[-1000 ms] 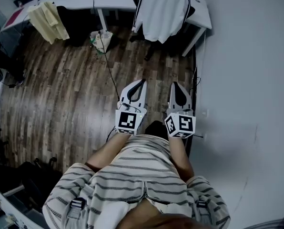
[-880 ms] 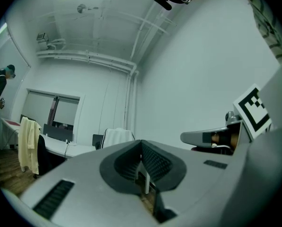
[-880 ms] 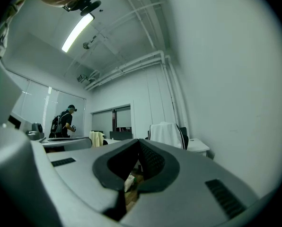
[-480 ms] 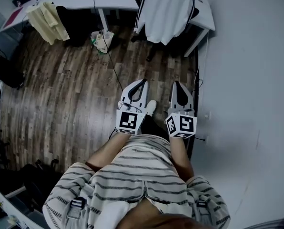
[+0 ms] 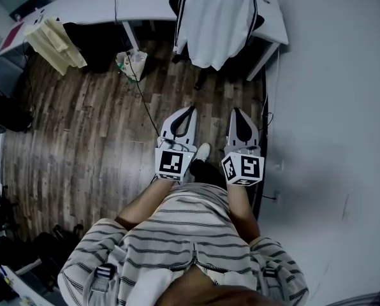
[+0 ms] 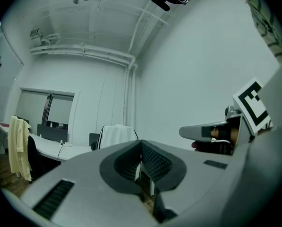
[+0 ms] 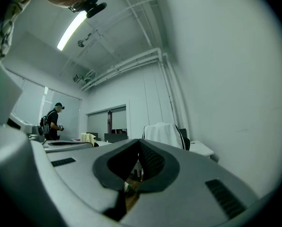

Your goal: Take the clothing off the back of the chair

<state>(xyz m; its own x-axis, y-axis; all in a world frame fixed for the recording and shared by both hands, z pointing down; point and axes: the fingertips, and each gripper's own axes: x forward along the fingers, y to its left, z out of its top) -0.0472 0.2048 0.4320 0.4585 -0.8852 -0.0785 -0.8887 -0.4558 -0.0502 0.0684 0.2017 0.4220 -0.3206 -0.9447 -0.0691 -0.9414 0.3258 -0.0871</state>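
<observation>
- Floor [image 5: 81, 132]: wood planks, streaky grain, faint sheen.
- Clothing [image 5: 214, 18]: soft white cloth (matt, creased).
- Desk [image 5: 152, 2]: smooth white top.
- Left claw [image 5: 190, 110], right claw [image 5: 236, 113]: matt grey plastic.

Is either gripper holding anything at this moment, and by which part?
Nothing is held: the left gripper and right gripper are shut and empty; the white garment hangs on the chair ahead.

The jacket [image 5: 214, 24] is white (black side stripes), the floor [image 5: 81, 126] brown.
</observation>
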